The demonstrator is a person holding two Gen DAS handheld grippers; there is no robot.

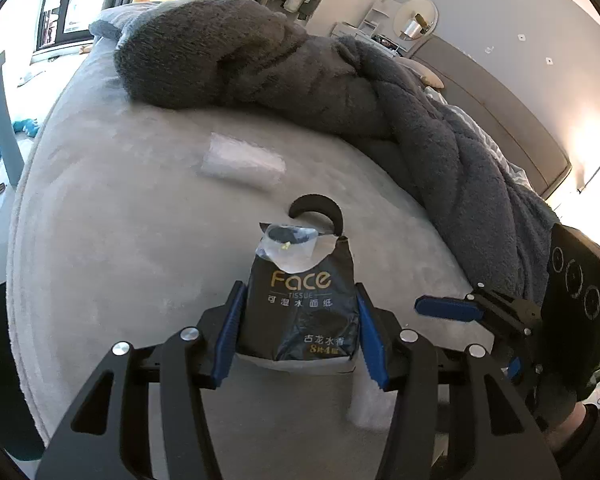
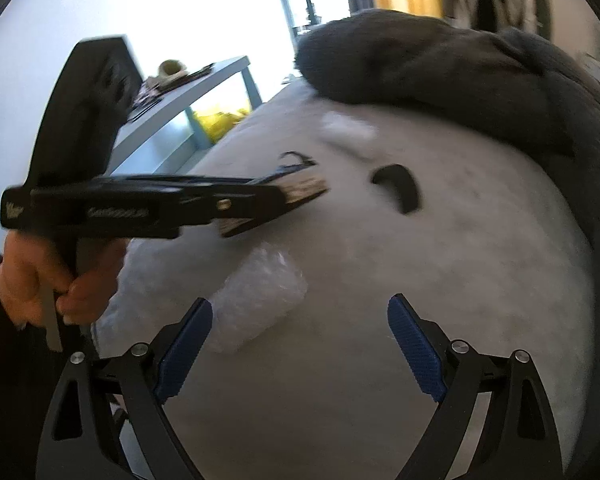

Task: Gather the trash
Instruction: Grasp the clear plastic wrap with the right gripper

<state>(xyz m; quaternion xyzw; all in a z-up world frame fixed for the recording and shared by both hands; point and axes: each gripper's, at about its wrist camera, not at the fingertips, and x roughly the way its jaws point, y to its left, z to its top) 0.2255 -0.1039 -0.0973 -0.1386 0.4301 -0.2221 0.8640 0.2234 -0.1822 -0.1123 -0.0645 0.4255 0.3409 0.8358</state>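
Nearby, bubble wrap (image 2: 260, 300) on bed (image 1: 120, 240), black crescent (image 1: 320, 208) behind tissue pack (image 1: 304, 304), grey blanket (image 1: 260, 60).

Black tool (image 1: 300, 322), ridged blue pads (image 2: 416, 350)

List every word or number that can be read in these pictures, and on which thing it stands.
"Face" – gold, on the dark plastic tissue pack
"TISSUE" – below it
"可湿水面纸" – white, below that
"古龙水香" – lower right
"8片4" – gold, end unclear
Left gripper side lettering: too blurred to read
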